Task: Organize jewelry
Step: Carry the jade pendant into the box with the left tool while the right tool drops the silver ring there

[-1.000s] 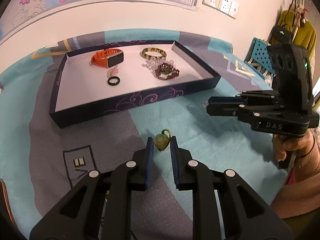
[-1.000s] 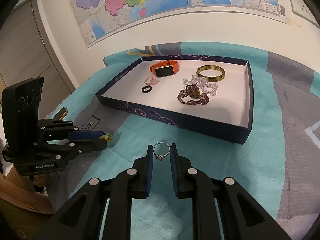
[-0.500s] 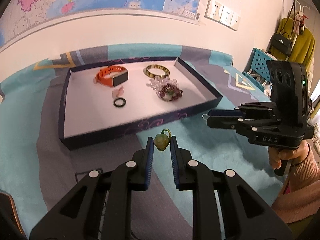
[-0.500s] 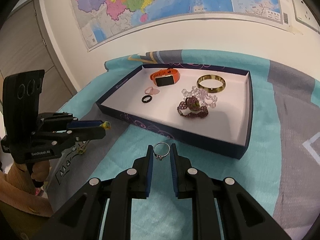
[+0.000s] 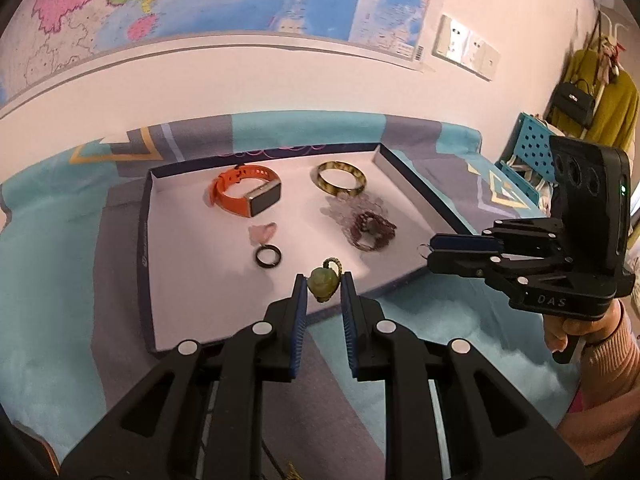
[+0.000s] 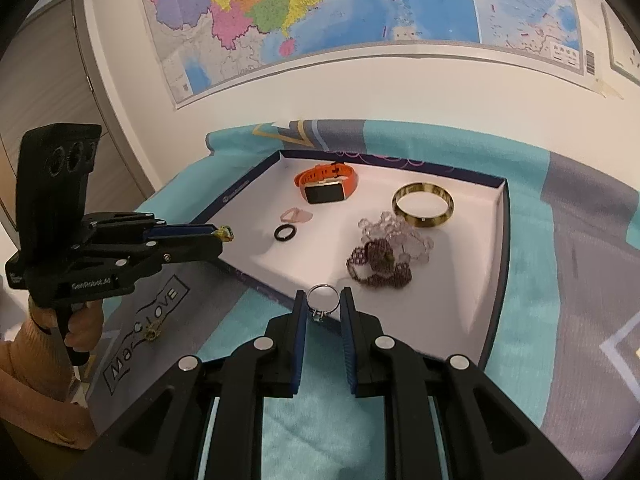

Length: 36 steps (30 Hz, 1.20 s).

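The left gripper is clamped on a green bead pendant, held above the near edge of the dark tray. The right gripper pinches a thin silver ring over the tray's near wall. Inside lie an orange watch, gold bangle, black ring and what looks like tangled purple beads

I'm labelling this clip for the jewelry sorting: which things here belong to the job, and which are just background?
Job:
- green pendant in the left tongs
- silver ring in the right tongs
- tray with orange watch, gold bangle, black ring, bead bracelets

Background:
- wall map
- blanket
- yellow coat
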Available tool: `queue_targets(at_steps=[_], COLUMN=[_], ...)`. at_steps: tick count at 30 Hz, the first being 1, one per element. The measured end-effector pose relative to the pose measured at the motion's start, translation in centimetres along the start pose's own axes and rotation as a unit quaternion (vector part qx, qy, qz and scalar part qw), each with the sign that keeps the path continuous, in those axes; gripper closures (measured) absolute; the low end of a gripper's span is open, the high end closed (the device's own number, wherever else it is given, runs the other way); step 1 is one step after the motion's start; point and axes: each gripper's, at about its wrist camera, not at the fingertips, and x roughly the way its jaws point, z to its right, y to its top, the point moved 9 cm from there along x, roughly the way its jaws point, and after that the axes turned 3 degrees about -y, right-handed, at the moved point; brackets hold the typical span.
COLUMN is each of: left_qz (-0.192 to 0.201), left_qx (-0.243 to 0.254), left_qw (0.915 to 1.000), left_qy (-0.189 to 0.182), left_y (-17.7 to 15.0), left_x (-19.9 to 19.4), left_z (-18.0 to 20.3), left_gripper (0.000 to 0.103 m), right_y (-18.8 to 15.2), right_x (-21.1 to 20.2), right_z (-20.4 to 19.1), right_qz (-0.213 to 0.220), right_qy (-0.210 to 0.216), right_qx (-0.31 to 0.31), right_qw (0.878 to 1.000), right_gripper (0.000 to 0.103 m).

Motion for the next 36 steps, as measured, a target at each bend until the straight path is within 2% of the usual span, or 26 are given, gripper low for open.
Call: queue_targets(at_steps=[10,25,36], left_qz=[-0.012,-0.043,-0.055], left_qx=[-0.013,-0.002,0.001], left_qw=[0.9998,0.9989,0.9985], left_qy=[0.006,0.017,0.011], left_y=[0.8,0.1,-0.3], left_x=[1.0,3.7,4.8], left_z=[-2.1,-2.2,-2.2], left_gripper=[0.085,0.085,0.085], right_y=[1.0,0.7,0.5], right_x=[1.5,3.9,4.8], right_z=[1.0,0.9,1.0], right_qz=[-0.009,-0.042,-0.054], right_qy=[-0.002,-0.003,0.003], right_qx=[0.005,0.002,0.003], right_qw=[1.000,0.999,0.999], right_gripper=[0.088,0.088,0.088])
